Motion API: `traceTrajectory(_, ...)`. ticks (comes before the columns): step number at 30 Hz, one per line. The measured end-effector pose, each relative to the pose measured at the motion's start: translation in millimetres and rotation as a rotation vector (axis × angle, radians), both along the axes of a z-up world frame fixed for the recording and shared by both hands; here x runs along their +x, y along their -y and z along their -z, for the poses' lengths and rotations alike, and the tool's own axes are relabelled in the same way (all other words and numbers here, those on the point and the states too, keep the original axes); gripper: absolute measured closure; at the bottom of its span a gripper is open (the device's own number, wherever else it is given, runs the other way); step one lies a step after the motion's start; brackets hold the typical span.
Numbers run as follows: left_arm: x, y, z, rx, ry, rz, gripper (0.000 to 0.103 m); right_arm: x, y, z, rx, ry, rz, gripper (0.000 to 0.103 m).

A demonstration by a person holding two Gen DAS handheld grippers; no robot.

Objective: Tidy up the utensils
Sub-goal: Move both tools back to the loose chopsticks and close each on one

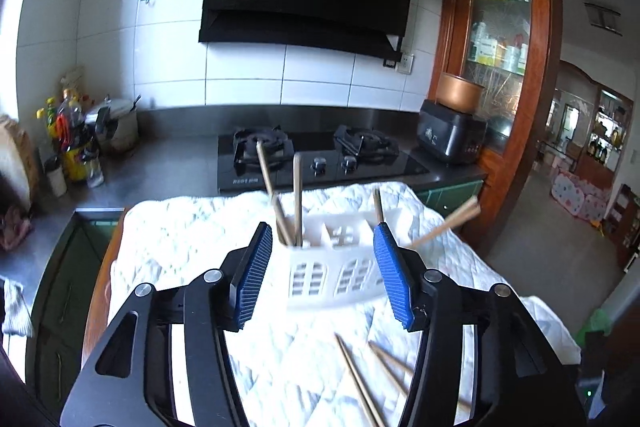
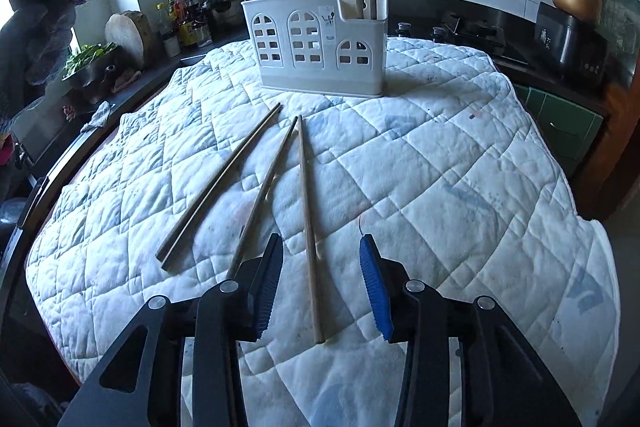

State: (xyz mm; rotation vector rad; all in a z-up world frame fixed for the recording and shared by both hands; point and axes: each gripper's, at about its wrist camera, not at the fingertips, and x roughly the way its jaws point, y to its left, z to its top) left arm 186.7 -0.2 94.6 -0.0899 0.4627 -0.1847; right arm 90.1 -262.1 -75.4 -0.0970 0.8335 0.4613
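Note:
A white utensil holder with window-shaped cutouts stands on a white quilted cloth. Several wooden chopsticks stand in it. My left gripper is open just in front of the holder, its blue pads level with the holder's two ends and touching nothing. Three chopsticks lie loose on the cloth: the left one, the middle one and the right one. My right gripper hangs open low over the right chopstick, which runs between its fingers without touching the pads.
A gas stove and a black rice cooker sit on the counter behind the table. Bottles, a round chopping block and a bowl of greens crowd the left counter. The cloth drops off at the table's edges.

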Motion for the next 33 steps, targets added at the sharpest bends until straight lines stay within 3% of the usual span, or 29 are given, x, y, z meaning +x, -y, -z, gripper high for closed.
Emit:
traceTrajectory(7, -55, -13, 43, -0.013, -0.041, -0.071, 0.037, -10, -4, 16, -0.002, -0.016, 0.005, 0.068)
traceTrajectory(17, -112, -30, 107, -0.025, -0.144, -0.175, 0.029, 0, -10, 27, 0.019, -0.044, 0.019, 0.077)
traceTrajectory(24, -128, -30, 149, -0.039, -0.249, -0.177, 0.029, 7, -15, 32, 0.012, -0.058, 0.023, 0.083)
traceTrajectory(33, -134, -18, 172, -0.034, -0.311, -0.142, 0.029, 13, -19, 35, -0.027, -0.063, 0.025, 0.092)
